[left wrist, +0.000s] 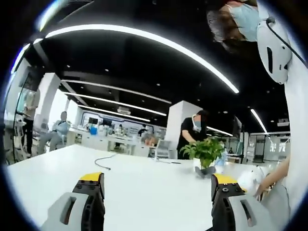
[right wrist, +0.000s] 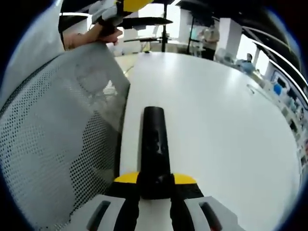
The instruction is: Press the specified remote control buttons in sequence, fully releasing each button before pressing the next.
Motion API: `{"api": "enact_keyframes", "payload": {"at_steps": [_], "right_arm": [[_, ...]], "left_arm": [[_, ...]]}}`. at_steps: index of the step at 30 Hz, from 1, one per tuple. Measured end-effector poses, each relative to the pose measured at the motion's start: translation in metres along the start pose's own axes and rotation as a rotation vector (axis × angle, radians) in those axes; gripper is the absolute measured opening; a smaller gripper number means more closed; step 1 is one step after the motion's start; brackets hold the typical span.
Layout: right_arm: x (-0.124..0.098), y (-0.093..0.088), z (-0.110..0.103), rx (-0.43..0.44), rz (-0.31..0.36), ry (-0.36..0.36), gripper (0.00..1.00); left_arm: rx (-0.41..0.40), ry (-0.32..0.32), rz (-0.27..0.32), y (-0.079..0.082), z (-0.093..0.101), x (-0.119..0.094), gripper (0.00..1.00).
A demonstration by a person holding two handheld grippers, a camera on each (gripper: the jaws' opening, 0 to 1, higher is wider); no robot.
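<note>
Right gripper view: claw point(right wrist: 155, 185) around remote point(right wrist: 154, 144).

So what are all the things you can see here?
Remote control: one, black, clamped in the right gripper, above the table.
Table: one, white, wide.
Potted plant: one, green, far side of the table.
Cable: one, dark, on the table.
Mesh chair back: one, grey, beside the table.
Left gripper: one, grey with yellow tips, open.
Right gripper: one, grey with yellow tips, shut on the remote control.
</note>
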State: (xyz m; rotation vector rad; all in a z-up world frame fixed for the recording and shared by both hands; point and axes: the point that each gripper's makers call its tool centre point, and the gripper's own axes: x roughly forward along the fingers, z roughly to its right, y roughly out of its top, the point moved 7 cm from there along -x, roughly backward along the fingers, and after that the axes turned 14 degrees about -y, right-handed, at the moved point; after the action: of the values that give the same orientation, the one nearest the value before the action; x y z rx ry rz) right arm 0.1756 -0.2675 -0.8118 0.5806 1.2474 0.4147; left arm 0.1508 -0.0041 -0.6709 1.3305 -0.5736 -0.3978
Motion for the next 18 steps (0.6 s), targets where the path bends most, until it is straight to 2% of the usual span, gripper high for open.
{"api": "enact_keyframes", "payload": {"at_steps": [5,18], "right_arm": [[0.004,0.001,0.011,-0.005,-0.001,-0.002,0.21],[0.012,0.001,0.048,0.019,0.013,-0.014,0.21]], "left_arm": [[0.034,-0.016,-0.038,-0.004,0.005,0.003,0.94],[0.034,-0.043,-0.084,-0.010,0.007,0.004,0.94]]}}
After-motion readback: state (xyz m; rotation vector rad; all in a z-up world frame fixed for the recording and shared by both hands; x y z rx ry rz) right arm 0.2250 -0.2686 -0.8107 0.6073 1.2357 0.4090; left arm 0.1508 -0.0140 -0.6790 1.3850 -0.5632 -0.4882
